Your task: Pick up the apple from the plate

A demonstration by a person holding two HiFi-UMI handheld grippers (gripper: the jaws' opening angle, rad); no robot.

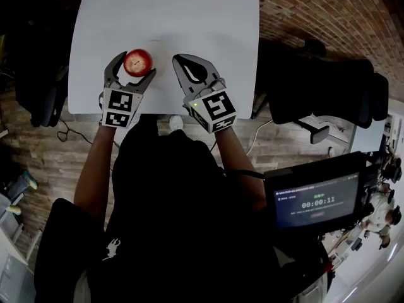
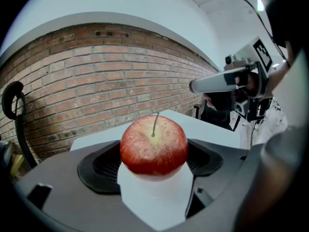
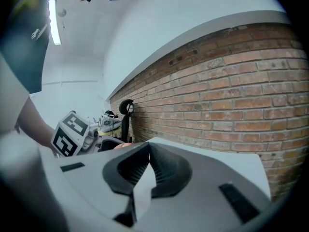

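**Apple is in the left gripper's hold; the lift looks almost complete**

The dark ribbed pads [image 2: 104,164] of the left gripper [image 1: 137,65] are closed onto the apple [image 2: 153,146], one on each side. The jaws stand only as wide apart as the fruit. The apple is red, with its stem pointing up, and it fills the gap between the jaws.

In the head view the apple is over the white table [image 1: 189,24], near the table's 6 o'clock edge, the one closest to the person. I cannot find a plate in any view. Under the apple only a plain white surface shows, so I cannot tell if the fruit rests on something or is raised a little.

The right gripper [image 3: 146,158] is at about 3 o'clock from the apple and apart from it. Its jaws are pressed together and hold nothing.

In my judgement the grasp is done. What is left is to bring the apple clearly up and keep the grip steady, because a round, smooth fruit may slip between the pads.
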